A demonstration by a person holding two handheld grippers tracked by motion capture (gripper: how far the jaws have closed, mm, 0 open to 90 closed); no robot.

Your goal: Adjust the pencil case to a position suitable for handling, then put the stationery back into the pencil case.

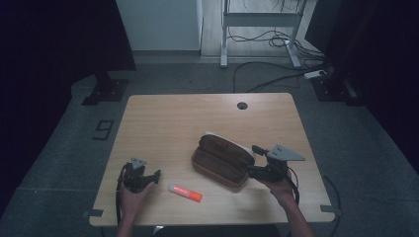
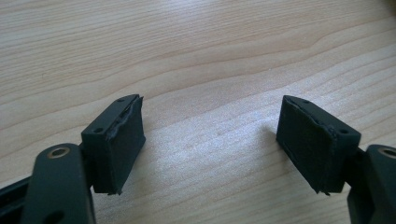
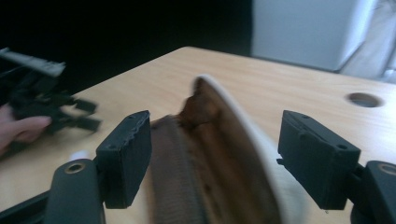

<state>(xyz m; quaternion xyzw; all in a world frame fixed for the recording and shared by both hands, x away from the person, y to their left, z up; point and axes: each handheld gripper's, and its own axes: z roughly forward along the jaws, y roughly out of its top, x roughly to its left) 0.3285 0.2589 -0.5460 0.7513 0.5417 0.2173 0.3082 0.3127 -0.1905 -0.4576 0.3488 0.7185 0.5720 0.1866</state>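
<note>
Brown pouch (image 1: 221, 161) lies on the wood surface (image 1: 163, 123), right of center in the high view, lid flipped open w/ pale lining showing. Right tool (image 1: 257, 160) sits at the pouch's right end, jaws apart, gripping nothing; pouch edge between them in its own view. Left tool (image 1: 150, 177) at lower left, jaws wide open & empty. Orange-capped tube (image 1: 185, 192) lies btw the two, near the front edge.

The room was dim, its edges nearly black. The pale wooden table (image 1: 163, 123) caught soft overhead light. The open brown fabric pouch (image 3: 210, 154) looked motion-blurred close up.
</note>
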